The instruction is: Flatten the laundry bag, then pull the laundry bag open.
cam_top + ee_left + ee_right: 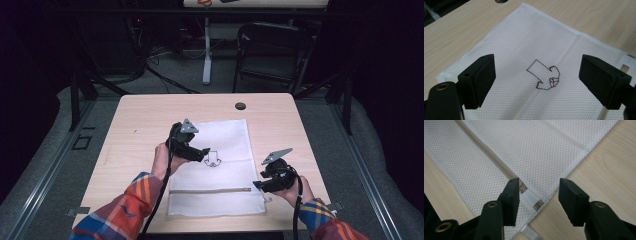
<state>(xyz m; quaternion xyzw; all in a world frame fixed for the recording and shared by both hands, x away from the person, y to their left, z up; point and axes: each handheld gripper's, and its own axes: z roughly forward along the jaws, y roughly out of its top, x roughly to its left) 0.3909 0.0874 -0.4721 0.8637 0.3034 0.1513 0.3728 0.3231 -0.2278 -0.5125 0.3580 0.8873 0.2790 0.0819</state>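
In the high view, a white mesh bag (215, 165) lies flat at the centre of the wooden table (140, 130), its zipper (210, 190) running across the lower part of the frame. The left gripper (204, 154) hovers over the bag's middle, by the small black drawing (213, 160), while the right gripper (256, 185) sits at the zipper's right end, probably to take the pull. In the left gripper view, the jaws stand wide apart at lower left and lower right, framing the drawing (544, 78) on the mesh bag (524, 45), likely ready to pin the fabric down. In the right gripper view, the jaws are open and empty, straddling the zipper pull (531, 198) near the bag's corner at centre frame.
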